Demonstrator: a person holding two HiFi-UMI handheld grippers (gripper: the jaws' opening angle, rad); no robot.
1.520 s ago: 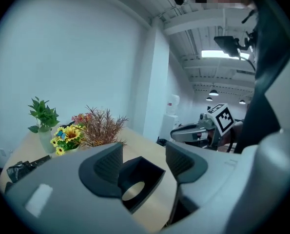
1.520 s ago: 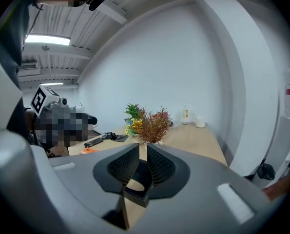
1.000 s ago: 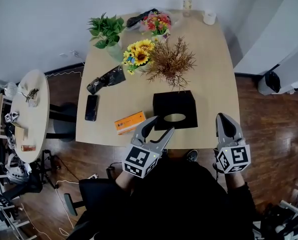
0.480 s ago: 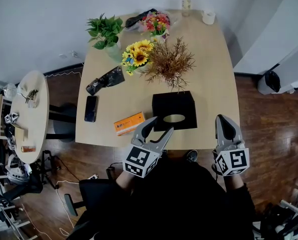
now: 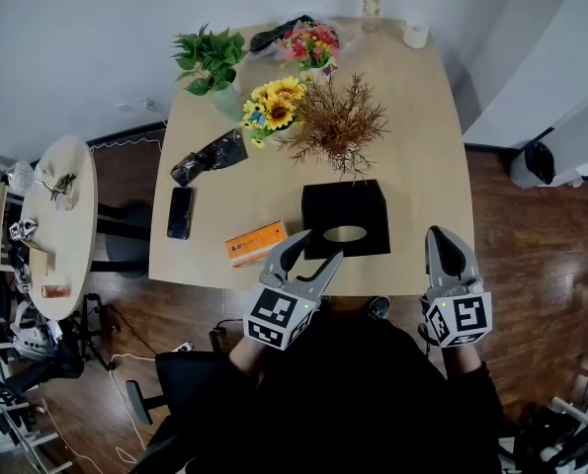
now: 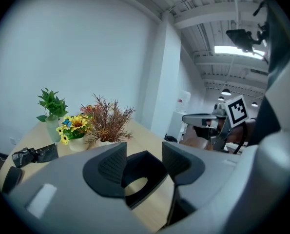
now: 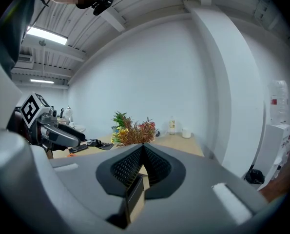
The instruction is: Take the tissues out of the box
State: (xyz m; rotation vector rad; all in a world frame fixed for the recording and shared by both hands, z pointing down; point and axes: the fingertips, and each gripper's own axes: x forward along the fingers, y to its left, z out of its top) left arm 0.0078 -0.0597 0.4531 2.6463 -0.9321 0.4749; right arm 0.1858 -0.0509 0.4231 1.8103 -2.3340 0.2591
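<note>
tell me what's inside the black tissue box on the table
Through the oval opening in the top of the black tissue box only a pale patch shows, perhaps tissue. Nothing sticks out. The box's black walls cover the rest of the inside.

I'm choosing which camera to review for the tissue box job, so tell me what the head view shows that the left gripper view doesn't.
Only the head view shows the orange box and the round side table. Only the left gripper view shows the ceiling lights and the ribbed pads of the left tongs, which stand apart with nothing between them. Both views show the black tissue box, the sunflowers, the dried plant and the right tongs.
</note>
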